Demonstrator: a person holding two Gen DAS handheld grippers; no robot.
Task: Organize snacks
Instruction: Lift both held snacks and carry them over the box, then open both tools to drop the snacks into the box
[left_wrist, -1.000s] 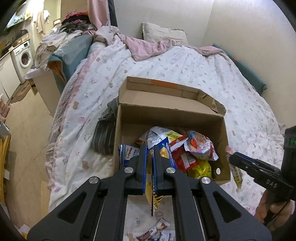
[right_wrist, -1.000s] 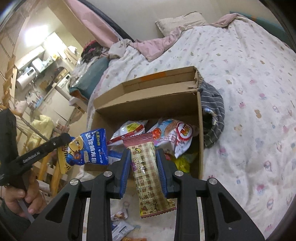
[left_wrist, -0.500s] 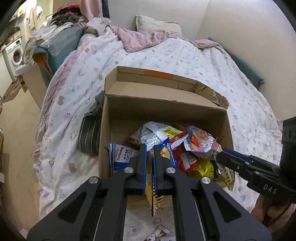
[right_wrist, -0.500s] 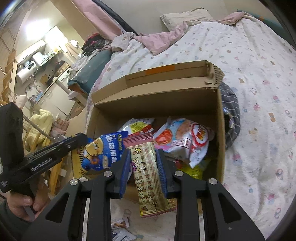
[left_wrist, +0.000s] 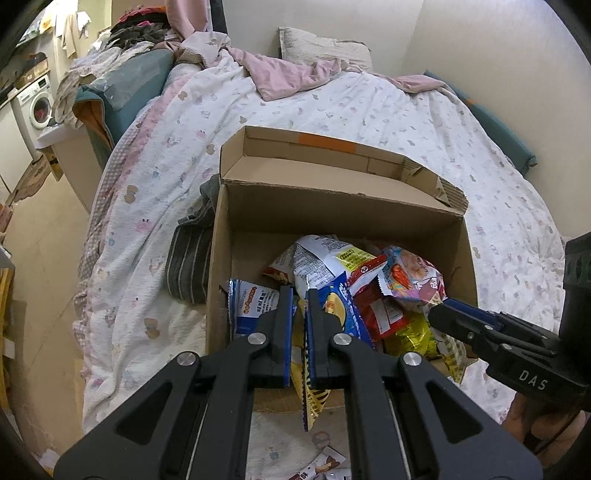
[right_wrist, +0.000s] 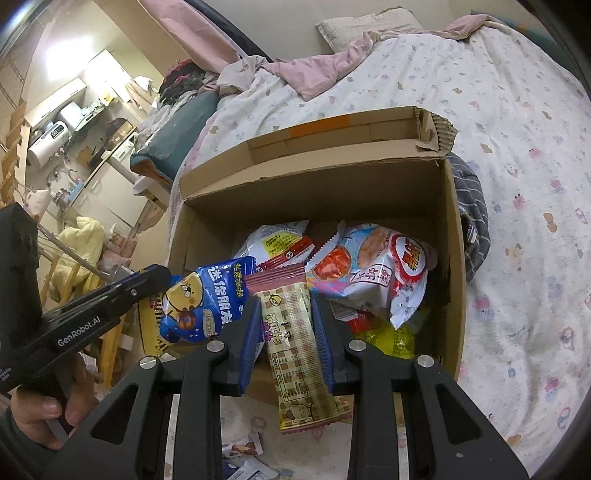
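Observation:
An open cardboard box (left_wrist: 216, 280) sits on the bed, part-filled with snack packets. My left gripper (left_wrist: 300, 295) is shut on a blue-and-yellow snack packet (left_wrist: 341, 308), held edge-on over the box's near left side. My right gripper (right_wrist: 286, 306) is shut on a beige checked snack bar (right_wrist: 291, 354) with a pink top, hanging over the near wall of the box (right_wrist: 452, 258). In the right wrist view the left gripper (right_wrist: 162, 275) comes in from the left with the blue packet (right_wrist: 199, 302). In the left wrist view the right gripper (left_wrist: 439, 314) reaches in from the right.
Inside the box lie a white-and-red bag (right_wrist: 369, 269), a yellow packet (right_wrist: 388, 336) and a white pack (left_wrist: 325, 254). A striped grey cloth (left_wrist: 188, 266) lies against the box's side. Loose wrappers (left_wrist: 325, 461) lie on the quilt in front. Floor and furniture stand on the left.
Both grippers have come closer to the box and lower, each still holding its packet. The packets now hang over the box's near edge, closer together.

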